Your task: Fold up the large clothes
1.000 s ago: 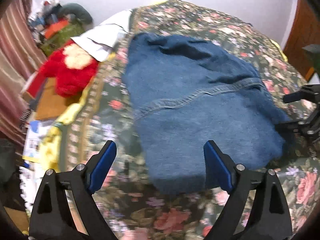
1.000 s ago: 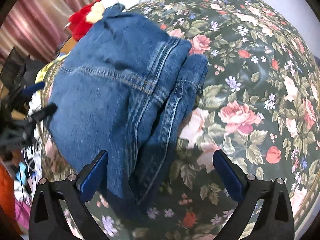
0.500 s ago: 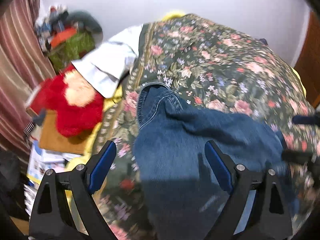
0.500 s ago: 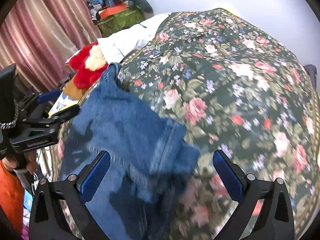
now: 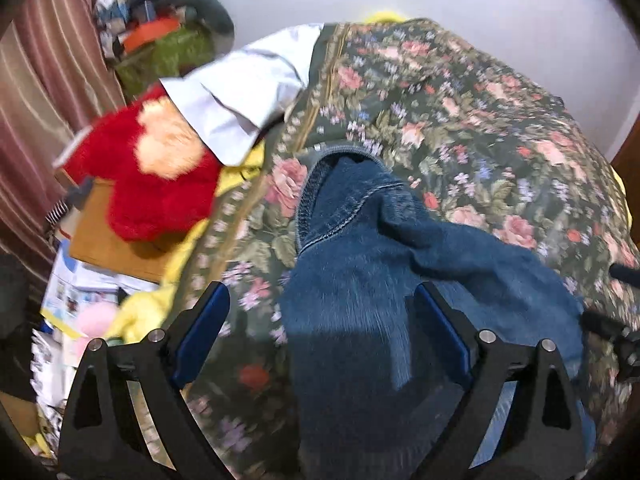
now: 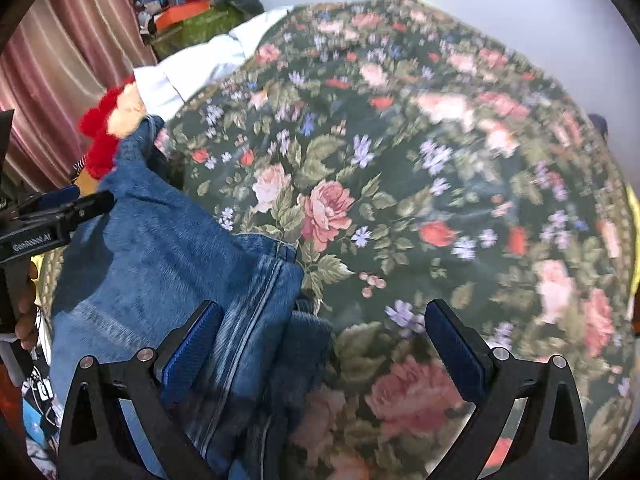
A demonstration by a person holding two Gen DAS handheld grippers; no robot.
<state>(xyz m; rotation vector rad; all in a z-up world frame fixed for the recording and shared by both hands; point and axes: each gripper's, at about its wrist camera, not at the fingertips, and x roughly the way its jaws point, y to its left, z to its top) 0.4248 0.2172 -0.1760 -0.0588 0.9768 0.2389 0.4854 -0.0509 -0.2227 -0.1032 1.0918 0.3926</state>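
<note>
- Jeans (image 5: 360,288) lay on the floral bedspread (image 5: 460,120), near the bed's side edge by the red plush toy (image 5: 160,176).
- Long axis ran from the cameras' near edge away toward the white pillow (image 5: 244,96); the open, curved denim end pointed at that pillow.
- In the right wrist view the denim (image 6: 160,240) showed a stitched seam running along that same axis, with a folded layer beside it.
- Left tool (image 5: 320,336) spread wide, fingers clear of the cloth; denim seen between them, nothing pinched.
- Right tool (image 6: 320,344) likewise spread, straddling the jeans' edge and bare bedspread (image 6: 400,160).
- Motion blur softened both views.
- Striped curtain (image 5: 48,80) hung beyond the plush toy.
</note>
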